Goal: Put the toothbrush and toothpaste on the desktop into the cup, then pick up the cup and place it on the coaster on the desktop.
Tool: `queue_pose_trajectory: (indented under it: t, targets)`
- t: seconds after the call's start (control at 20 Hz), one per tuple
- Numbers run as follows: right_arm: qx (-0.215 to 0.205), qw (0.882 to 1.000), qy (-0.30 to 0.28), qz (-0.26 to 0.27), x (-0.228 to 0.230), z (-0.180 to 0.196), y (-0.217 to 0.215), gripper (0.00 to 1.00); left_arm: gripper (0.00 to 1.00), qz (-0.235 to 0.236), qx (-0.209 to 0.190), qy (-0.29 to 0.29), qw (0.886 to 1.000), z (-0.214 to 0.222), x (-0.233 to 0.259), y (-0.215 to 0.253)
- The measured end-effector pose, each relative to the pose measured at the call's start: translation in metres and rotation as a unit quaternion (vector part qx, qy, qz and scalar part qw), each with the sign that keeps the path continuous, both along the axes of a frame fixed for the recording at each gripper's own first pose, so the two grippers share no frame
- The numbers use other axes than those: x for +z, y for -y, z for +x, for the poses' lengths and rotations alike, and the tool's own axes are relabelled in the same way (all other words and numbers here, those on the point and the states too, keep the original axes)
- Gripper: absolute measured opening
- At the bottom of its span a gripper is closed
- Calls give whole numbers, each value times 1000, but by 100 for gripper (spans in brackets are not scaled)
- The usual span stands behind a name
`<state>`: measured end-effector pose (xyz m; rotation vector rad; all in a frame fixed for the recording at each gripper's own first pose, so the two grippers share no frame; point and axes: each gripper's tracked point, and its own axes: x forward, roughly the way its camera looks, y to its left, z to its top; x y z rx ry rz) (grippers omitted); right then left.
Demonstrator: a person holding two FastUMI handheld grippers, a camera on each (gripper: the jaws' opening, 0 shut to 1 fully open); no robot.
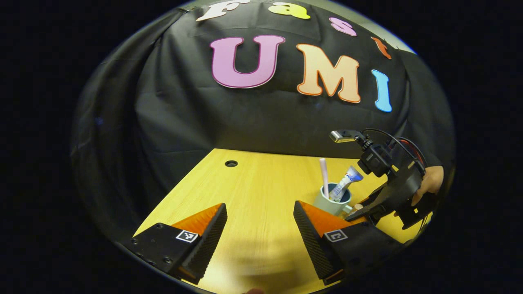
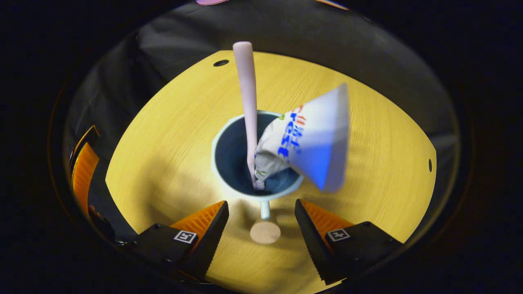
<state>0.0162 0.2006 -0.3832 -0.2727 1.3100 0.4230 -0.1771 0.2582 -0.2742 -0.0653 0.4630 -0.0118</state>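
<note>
Right gripper view, nearest: right gripper (image 2: 261, 228) spread wide, ribbed wedge-shaped fingers (image 2: 212, 228) either side of the cup handle (image 2: 265, 226), touching nothing. Handle a short stem ending in a round, flat, wood-coloured knob, pointing straight back between the fingers.

Just beyond: cup (image 2: 222, 141), round, pale smooth rim, dark inside, upright on the tabletop (image 2: 163, 163). Seen from steeply above.

In the cup: toothbrush (image 2: 247, 94), slim pale pink rod, smooth and matte, rounded end up. Long axis near vertical, leaning slightly away from the camera; lower end down in the cup's bottom.

Beside it, touching at the base: toothpaste (image 2: 314, 139), soft white tube with blue and red print. Narrow cap end down in the cup, wide flat crimped end up and out over the rim on the right side. Long axis tilted to the right in this view. Crumpled near the bottom, smoother toward the crimp.

Tabletop: yellow wood-grain laminate, small dark round holes toward the far and right edges. Black cloth wall behind.

Left gripper view, nearest: left gripper (image 1: 260, 228) spread wide, over bare tabletop, holding nothing; well apart from the cup.

Farther, to the right: cup with toothbrush standing up and toothpaste leaning right. Right gripper close behind the cup, a hand (image 1: 429, 181) on its body, camera mounted on top with cable.
</note>
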Motion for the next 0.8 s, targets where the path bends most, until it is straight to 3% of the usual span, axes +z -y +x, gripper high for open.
queue_pose_trajectory:
  t: [0.2,0.45,0.6,0.8]
  targets:
    - [-45,996,68,42,41,-1,41,98,95,-11,-24,3,1000,6,11,53]
    - [-97,979,164,75,106,4,113,96,95,-18,-57,9,998,9,32,124]
    - [-129,962,218,104,146,5,148,99,95,-27,-76,17,997,9,46,162]
    - [-157,924,316,145,200,13,176,99,95,-24,-92,32,995,8,65,196]
